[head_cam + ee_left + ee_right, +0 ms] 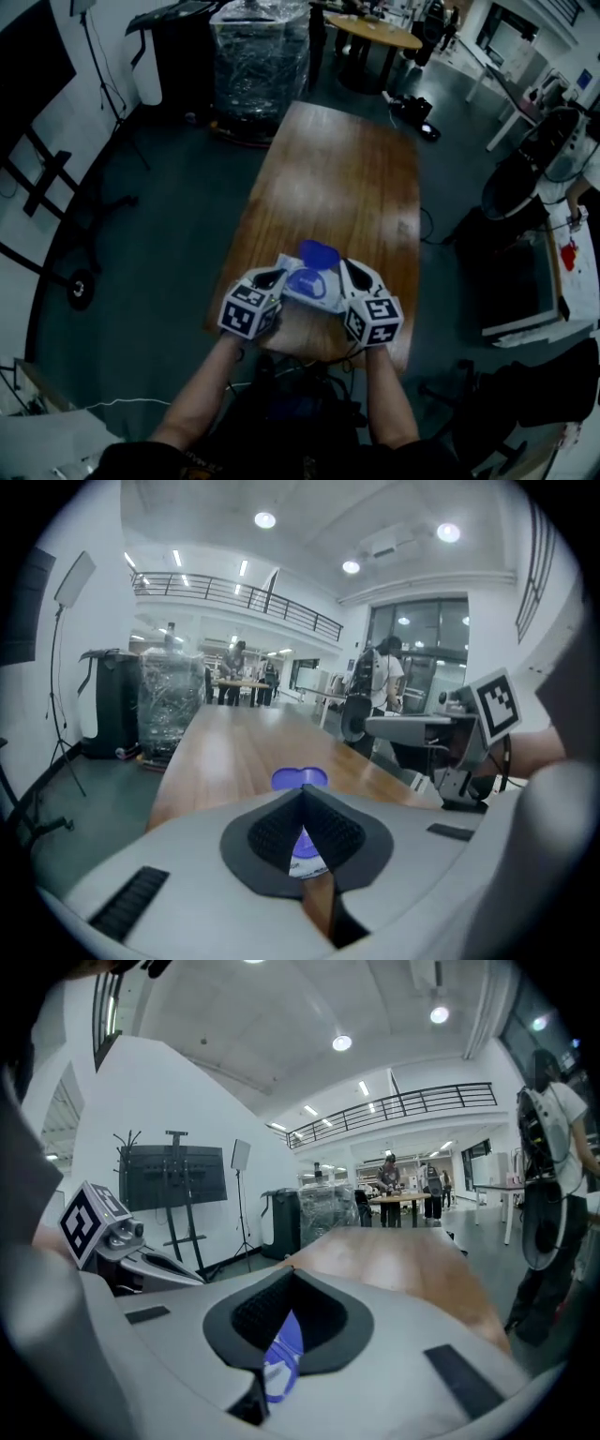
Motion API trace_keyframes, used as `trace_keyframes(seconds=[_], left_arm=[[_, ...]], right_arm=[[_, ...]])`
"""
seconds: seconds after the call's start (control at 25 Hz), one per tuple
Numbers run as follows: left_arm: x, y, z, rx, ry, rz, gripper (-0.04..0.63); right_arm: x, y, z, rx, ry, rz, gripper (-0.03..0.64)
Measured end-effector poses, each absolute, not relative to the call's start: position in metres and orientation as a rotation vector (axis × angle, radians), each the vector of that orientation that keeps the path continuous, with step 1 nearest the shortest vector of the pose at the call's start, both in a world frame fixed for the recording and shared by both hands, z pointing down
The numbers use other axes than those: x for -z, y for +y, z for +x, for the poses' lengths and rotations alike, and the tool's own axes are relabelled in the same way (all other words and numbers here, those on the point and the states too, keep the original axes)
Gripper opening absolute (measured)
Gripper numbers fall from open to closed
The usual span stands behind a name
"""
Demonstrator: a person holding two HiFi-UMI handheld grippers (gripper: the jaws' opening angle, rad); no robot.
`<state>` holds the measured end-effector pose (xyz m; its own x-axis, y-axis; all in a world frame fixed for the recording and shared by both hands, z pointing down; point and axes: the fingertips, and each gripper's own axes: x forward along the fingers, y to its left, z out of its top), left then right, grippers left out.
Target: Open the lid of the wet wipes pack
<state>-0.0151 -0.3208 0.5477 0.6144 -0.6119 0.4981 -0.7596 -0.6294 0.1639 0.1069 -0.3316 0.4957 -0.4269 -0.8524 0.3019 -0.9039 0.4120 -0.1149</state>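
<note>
**Wooden table, near end: pack clamped at both sides, lid raised**

Wooden table (347, 178) runs lengthwise away from the operator in an open hall with a dark floor; a film-wrapped load (261, 56) stands beyond its far end.

1. Left gripper (274, 278): fingers (272, 832) closed together on the left edge of the wet wipes pack (302, 286). A strip of white-and-blue pack shows between the pads.
2. Right gripper (345, 274): fingers (253, 1312) closed together on the pack's right edge; blue-and-white pack material sits between the pads.
3. Pack position: spans the gap between the two sets of fingertips, over the table's near end.
4. Blue lid (319, 253): stands up from the pack's top, just beyond both sets of fingertips, midway between them.
</note>
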Motion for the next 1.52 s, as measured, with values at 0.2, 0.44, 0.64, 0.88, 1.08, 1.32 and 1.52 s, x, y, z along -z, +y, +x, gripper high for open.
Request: trace_keyframes(seconds=[0.2, 0.44, 0.64, 0.88, 1.08, 1.32, 1.52], left_arm=[[-0.498, -0.314, -0.009, -0.429, -1.05, 2.615, -0.005], [-0.449, -0.298, -0.003, -0.356, -0.996, 2.748, -0.005], [-0.425, -0.282, 0.002, -0.326, -1.007, 2.797, -0.005], [-0.402, -0.26, 0.023, -0.296, -1.042, 2.83, -0.005], [-0.396, -0.239, 0.041, -0.287, -1.059, 2.825, -0.006], [-0.393, -0.227, 0.047, -0.28, -1.086, 2.822, -0.005], [-0.389, -0.22, 0.048, -0.276, -1.106, 2.824, -0.005]], right_arm=[[-0.463, -0.306, 0.088, -0.379, -2.545, 1.594, 0.009], [-0.424, -0.285, 0.075, -0.301, -2.627, 1.636, 0.009], [-0.399, -0.271, 0.076, -0.249, -2.693, 1.646, 0.009], [-0.376, -0.249, 0.087, -0.18, -2.743, 1.626, 0.009], [-0.367, -0.231, 0.092, -0.157, -2.773, 1.582, 0.009], [-0.364, -0.218, 0.098, -0.148, -2.795, 1.556, 0.009], [-0.361, -0.211, 0.098, -0.15, -2.813, 1.543, 0.009]])
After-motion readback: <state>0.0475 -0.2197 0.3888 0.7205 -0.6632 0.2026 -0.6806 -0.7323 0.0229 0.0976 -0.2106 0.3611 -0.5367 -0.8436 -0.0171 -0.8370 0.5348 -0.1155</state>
